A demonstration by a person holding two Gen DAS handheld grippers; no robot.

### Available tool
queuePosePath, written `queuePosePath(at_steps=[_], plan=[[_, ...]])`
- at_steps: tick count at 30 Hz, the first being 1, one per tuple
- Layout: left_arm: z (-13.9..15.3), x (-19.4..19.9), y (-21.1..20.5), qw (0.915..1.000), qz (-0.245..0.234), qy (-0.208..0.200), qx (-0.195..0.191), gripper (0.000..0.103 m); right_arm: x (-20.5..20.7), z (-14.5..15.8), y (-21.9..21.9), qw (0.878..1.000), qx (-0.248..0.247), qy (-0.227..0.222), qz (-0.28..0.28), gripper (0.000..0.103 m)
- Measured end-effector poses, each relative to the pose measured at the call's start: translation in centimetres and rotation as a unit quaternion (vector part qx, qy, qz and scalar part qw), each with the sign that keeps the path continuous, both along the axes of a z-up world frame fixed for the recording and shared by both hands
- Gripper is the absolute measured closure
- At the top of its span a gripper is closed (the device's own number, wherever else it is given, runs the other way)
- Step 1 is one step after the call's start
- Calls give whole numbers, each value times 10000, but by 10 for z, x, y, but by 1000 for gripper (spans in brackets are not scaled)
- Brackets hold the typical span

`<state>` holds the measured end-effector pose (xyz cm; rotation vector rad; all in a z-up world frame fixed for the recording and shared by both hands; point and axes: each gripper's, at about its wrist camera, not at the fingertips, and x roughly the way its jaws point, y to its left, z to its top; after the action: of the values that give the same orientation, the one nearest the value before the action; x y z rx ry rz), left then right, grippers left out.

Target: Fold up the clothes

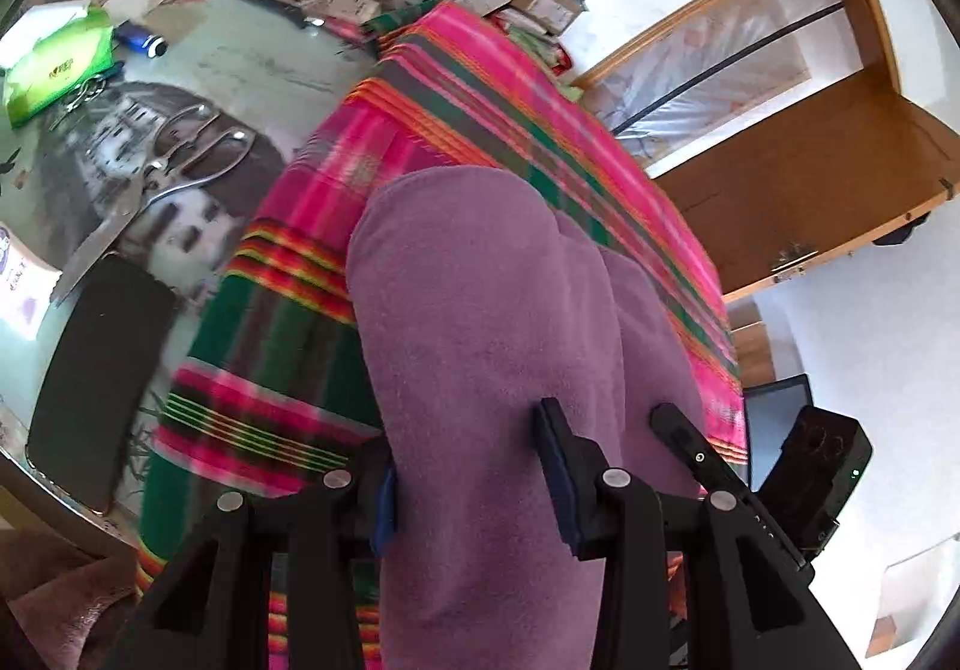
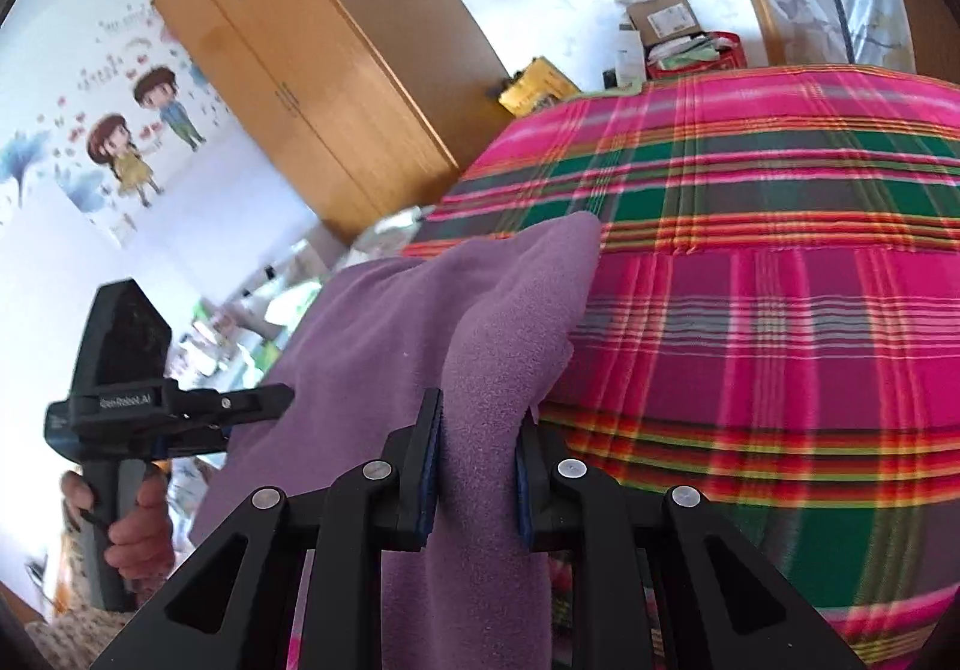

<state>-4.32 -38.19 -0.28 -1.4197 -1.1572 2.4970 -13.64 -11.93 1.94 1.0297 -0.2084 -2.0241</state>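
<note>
The plaid blanket (image 2: 750,310) filled most of what I saw, pink and green, stretched over the work surface, and everything I did rode above it. On it, and partly lifted off it, was the purple fleece (image 1: 480,310), the thing I was folding; it ran as a long band from both my grippers forward over the blanket, its free end lying ahead of the fingers, further onto the plaid. So the fold, as I judged it, had to carry the held edge forward along that long axis, toward the far end. Both hands sat at the near edge, side by side, neither clearly closer to the far end. To the left of the blanket lay a glass tabletop (image 1: 252,63) with scissors (image 1: 180,159) on it, well apart from the fleece. My right gripper (image 2: 480,478) pinched a bunched ridge of fleece between its pads, the cloth squeezed narrow there. My left gripper (image 1: 474,478) stood wide, with a thick roll of fleece filling the gap; I could not tell whether its pads truly pressed the cloth or only straddled it. In the right view the left gripper (image 2: 282,397) showed from the side, a hand (image 2: 132,526) around its handle.
</note>
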Motion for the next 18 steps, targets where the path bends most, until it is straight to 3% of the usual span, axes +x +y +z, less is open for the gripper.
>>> queuePosePath(at_steps=[3, 6, 9, 18], plan=[[-3, 6, -3, 10000, 11, 33, -51, 56, 3, -5, -8, 9990, 366, 233, -100, 77], [1, 11, 3, 9995, 73, 60, -305, 55, 2, -10, -10, 9966, 724, 341, -178, 69], [7, 18, 12, 9978, 209, 90, -628, 55, 6, -10, -9, 9942, 930, 443, -309, 68], [26, 56, 55, 9776, 581, 392, -1986, 55, 42, 3, 11, 9887, 1134, 793, -575, 67]])
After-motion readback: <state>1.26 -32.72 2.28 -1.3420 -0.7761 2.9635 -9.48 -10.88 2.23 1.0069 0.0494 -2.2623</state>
